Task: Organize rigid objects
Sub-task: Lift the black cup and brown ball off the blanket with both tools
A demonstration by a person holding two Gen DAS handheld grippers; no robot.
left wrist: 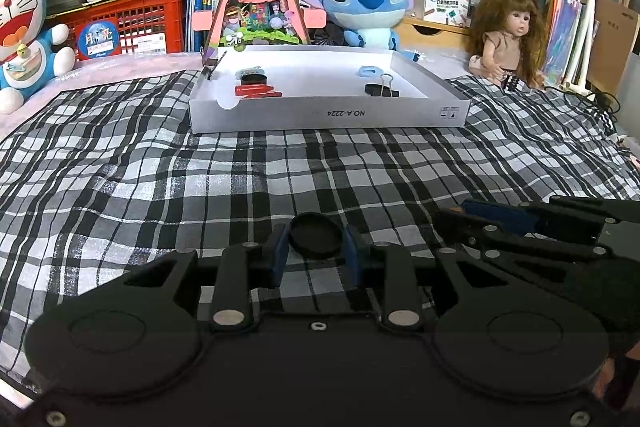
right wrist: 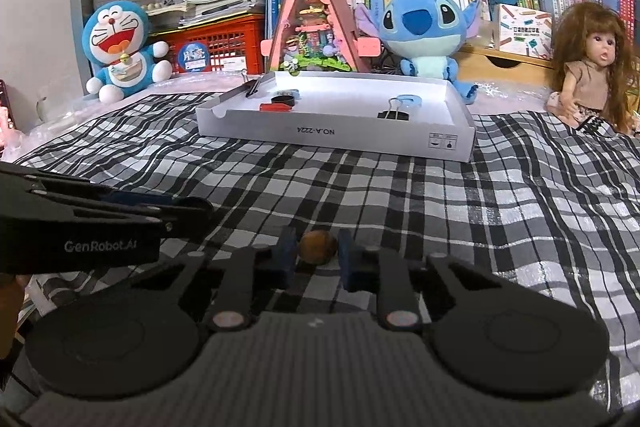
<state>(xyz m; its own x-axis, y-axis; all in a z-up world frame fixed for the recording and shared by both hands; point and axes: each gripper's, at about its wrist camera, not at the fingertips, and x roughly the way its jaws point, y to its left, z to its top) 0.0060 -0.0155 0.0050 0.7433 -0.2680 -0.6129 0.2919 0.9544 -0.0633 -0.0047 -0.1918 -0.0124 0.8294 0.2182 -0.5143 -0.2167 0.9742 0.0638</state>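
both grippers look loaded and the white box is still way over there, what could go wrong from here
1. The left gripper pinches the black cap only at its edges near the tips; it could pop out on the way.
2. The right gripper has the brown ball between flat pads; being round, it may squirt free and roll across the checked blanket.
3. The grippers sit close together; lifting both toward the white box risks a bump.

Checked bedspread (left wrist: 160, 167) bearing white tray (left wrist: 328, 115), black disc (left wrist: 316, 235), brown ball (right wrist: 318, 247), doll (left wrist: 506, 35).
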